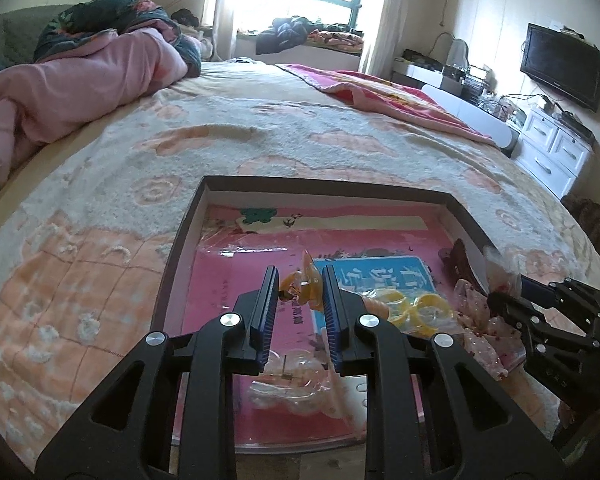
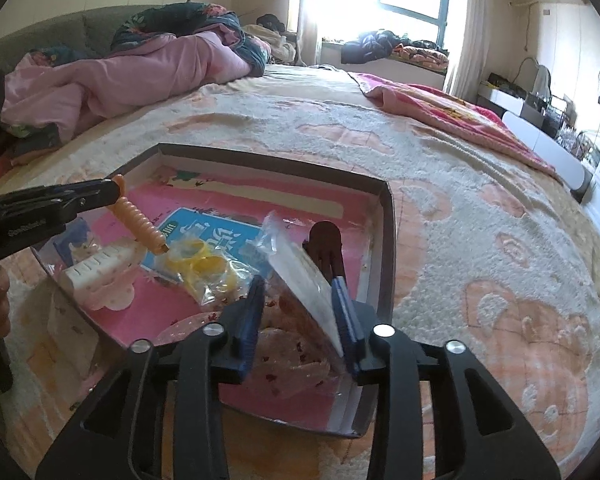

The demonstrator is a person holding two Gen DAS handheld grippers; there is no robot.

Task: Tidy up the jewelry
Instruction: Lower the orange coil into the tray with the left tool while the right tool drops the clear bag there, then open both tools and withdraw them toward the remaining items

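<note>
A shallow dark-rimmed box (image 1: pixel 324 184) with a pink lining lies on the bed; it also shows in the right wrist view (image 2: pixel 390 216). My left gripper (image 1: pixel 300 280) is shut on an orange ribbed hair clip (image 2: pixel 140 218) and holds it above the box. My right gripper (image 2: pixel 300 284) is partly closed around a clear plastic packet (image 2: pixel 304 276) at the box's right side. A bag of yellow rings (image 2: pixel 204 268), a pink-and-white claw clip (image 2: pixel 100 276) and a dark brown clip (image 2: pixel 326 240) lie in the box.
The box sits on a cream and peach patterned bedspread (image 1: pixel 220 148). A pink quilt (image 1: pixel 60 80) is heaped at the far left, a red blanket (image 1: pixel 380 92) at the far right. White drawers (image 1: pixel 552 152) and a TV (image 1: pixel 560 64) stand past the bed's right edge.
</note>
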